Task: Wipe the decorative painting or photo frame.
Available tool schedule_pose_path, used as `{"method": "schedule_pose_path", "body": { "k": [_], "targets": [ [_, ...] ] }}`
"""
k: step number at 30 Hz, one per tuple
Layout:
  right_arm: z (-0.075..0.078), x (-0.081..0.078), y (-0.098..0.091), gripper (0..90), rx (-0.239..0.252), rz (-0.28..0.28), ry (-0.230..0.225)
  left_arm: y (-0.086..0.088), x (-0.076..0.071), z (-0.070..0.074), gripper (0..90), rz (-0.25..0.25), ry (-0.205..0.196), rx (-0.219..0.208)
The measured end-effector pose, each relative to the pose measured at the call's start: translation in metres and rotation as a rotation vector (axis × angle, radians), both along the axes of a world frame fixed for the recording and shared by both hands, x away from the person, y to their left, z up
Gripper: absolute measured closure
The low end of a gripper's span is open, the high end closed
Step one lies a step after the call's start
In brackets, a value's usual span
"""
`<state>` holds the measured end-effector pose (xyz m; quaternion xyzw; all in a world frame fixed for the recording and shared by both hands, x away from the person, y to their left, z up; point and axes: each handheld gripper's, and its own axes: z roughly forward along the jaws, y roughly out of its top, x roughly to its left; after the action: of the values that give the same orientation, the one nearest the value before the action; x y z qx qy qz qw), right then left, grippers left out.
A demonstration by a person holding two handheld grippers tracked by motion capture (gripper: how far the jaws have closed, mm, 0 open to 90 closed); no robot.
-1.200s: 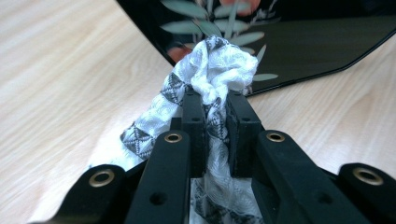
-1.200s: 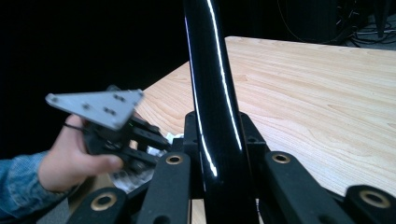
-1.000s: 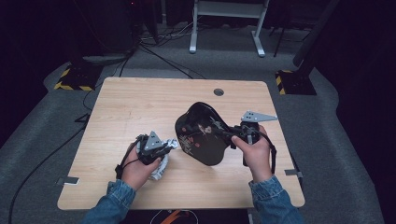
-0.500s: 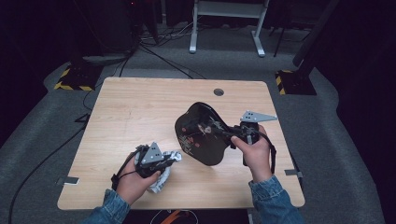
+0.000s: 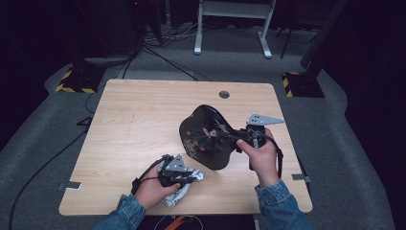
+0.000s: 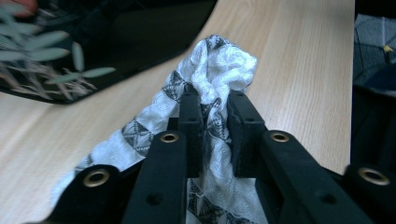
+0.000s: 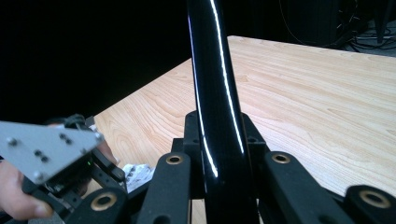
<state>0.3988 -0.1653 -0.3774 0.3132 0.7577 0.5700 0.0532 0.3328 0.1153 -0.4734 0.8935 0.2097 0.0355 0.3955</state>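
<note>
The right gripper point(image 5: 238, 142) is clamped on the rim of the black plate point(image 5: 206, 136), tipped up over the table point(image 5: 143, 120). The left gripper point(image 5: 189, 176), jaws just easing apart, has the white patterned cloth point(image 6: 219, 70) bunched between them near the table's front edge.

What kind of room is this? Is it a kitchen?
Probably not a kitchen; it looks like a dim workshop or recording lab. A bare wooden table stands on grey carpet, with cables trailing across the floor and striped tape.

You've got a glossy, smooth black plate point(image 7: 217, 116), a soft woven white cloth point(image 6: 219, 70) at its seven o'clock, and a matt wood-grain table point(image 5: 143, 120).
</note>
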Motion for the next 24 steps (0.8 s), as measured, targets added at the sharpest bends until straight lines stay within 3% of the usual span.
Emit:
{"method": "schedule_pose_path", "body": {
  "k": [2,3,4,6,7,15,24],
  "targets": [
    [0.0,0.0,0.0,79.1,0.0,0.0,0.0,0.0,0.0,0.0,64.3,0.011,-0.003,-0.01],
    [0.0,0.0,0.0,79.1,0.0,0.0,-0.001,0.001,0.002,0.001,64.3,0.036,-0.01,-0.032],
    [0.0,0.0,0.0,79.0,-0.001,0.0,-0.002,0.002,0.003,0.002,52.1,0.05,-0.005,-0.054],
    [0.0,0.0,0.0,79.0,0.0,-0.002,0.0,0.006,0.004,0.005,44.6,0.059,0.003,-0.101],
    [0.0,0.0,0.0,79.0,0.0,-0.002,0.0,0.006,0.004,0.005,39.1,0.059,0.003,-0.101],
    [0.004,-0.004,-0.002,71.1,0.007,-0.028,-0.028,0.025,0.012,0.034,33.2,0.145,-0.1,-0.167],
    [0.009,-0.016,-0.013,61.0,-0.021,-0.078,-0.068,0.046,0.031,0.05,30.5,0.239,-0.14,-0.186]
  ]
}}
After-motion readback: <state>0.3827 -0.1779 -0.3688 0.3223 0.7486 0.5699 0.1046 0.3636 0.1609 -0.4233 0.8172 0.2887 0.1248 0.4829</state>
